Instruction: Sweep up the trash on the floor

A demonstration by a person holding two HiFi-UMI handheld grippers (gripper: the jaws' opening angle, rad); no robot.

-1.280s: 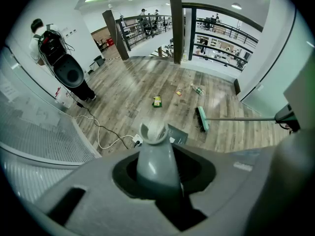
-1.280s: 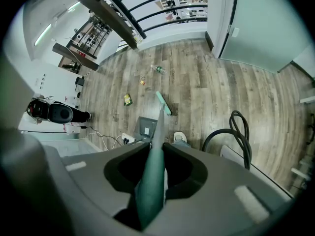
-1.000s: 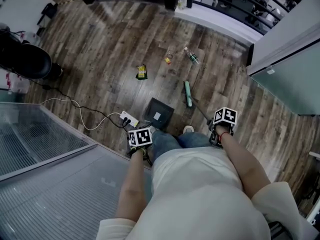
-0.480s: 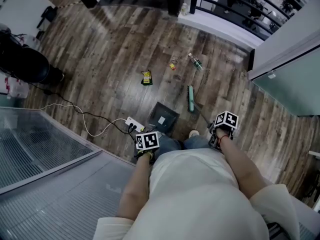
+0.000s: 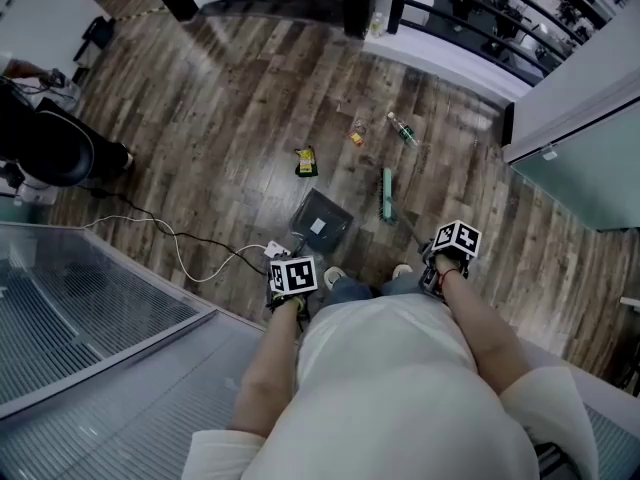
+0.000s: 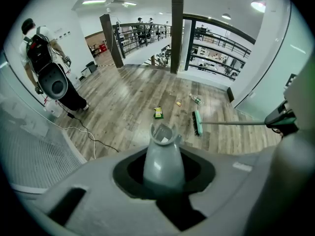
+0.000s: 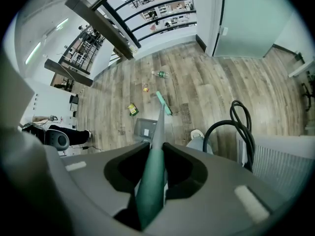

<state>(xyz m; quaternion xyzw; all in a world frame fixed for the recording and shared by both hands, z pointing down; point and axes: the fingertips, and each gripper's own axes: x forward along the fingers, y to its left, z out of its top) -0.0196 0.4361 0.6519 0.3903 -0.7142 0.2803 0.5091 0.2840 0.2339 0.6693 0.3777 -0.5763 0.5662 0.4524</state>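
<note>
Head view: left tongs [image 6: 164, 156] grip the dustpan [image 5: 320, 223] handle; right tongs [image 7: 153, 177] grip the broom [image 5: 386, 195]; trash [image 5: 306, 161] lies beyond both; best sweep it back panward.

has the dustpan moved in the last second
Yes. The dustpan has slid forward across the floor, closer to the wrapper and further from the power strip.

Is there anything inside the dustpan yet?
Only a pale label shows inside the dustpan, nothing else. Its handle-side corner is covered by the left tool.
</note>
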